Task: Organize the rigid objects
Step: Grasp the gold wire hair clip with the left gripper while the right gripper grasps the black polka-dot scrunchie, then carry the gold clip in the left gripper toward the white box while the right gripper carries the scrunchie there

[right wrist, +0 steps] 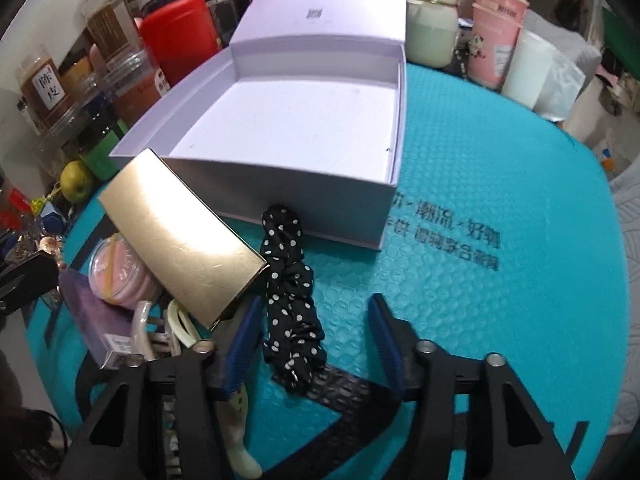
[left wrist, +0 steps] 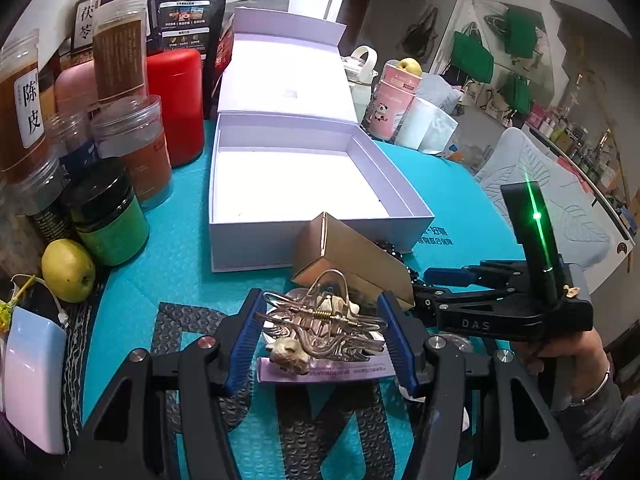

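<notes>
An open white box [left wrist: 256, 240] stands on the teal mat, and it also shows in the right wrist view [right wrist: 280, 200]. A gold box [left wrist: 352, 268] [right wrist: 180, 236] lies tilted in front of it. My left gripper [left wrist: 320, 328] is open around a gold wire hair claw [left wrist: 320, 316], which lies on a purple box [left wrist: 320, 372]. My right gripper [right wrist: 316, 340] is open, its fingers either side of a black polka-dot scrunchie [right wrist: 288, 292] on the mat. A pink puff case [right wrist: 116, 272], a purple box [right wrist: 96, 320] and cream hair clips [right wrist: 180, 328] lie left of it.
Jars [left wrist: 116, 52], a red canister [left wrist: 176, 104] and a green apple [left wrist: 68, 270] crowd the mat's left. A pink panda cup [right wrist: 496, 36], a pale green bottle [right wrist: 432, 32] and a white roll [right wrist: 528, 68] stand at the back right.
</notes>
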The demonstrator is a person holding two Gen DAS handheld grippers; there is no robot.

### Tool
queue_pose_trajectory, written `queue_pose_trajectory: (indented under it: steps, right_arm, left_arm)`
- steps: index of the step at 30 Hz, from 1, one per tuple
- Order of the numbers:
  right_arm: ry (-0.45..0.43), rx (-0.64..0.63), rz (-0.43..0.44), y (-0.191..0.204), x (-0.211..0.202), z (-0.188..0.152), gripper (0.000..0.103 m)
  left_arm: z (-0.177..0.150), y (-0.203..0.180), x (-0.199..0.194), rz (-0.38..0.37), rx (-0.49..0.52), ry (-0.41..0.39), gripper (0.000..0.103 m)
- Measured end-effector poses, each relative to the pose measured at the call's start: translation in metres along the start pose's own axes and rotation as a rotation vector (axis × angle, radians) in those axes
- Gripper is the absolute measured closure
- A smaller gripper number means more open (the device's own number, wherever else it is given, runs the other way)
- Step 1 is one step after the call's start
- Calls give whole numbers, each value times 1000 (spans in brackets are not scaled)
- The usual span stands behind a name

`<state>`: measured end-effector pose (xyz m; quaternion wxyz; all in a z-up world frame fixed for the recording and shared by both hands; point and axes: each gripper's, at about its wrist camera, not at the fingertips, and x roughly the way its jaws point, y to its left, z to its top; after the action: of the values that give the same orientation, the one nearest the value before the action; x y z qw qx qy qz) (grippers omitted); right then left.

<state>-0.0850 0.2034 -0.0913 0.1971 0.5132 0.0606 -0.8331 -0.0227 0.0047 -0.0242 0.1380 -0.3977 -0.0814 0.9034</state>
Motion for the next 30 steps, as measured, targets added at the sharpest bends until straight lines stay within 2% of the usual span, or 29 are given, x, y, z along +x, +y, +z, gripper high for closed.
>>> queue_pose_trajectory:
  steps: [4,7,20,30]
  right_arm:
    - [-8,7,-7,-1,0,-2,82]
    - [-6,33,9,-4,-3,-4,86]
    - [-69,81,-28,2,-47,-30,87]
    - [-125,92,-44,22,-82,-58,87]
  left_arm:
    - [0,0,0,-2,1,5,46]
    - [-2,0,-1,-6,1,3,46]
    - [-15,-9,-20,-18,30,-20,46]
    - [-28,-23,-28,-15,83,8,46]
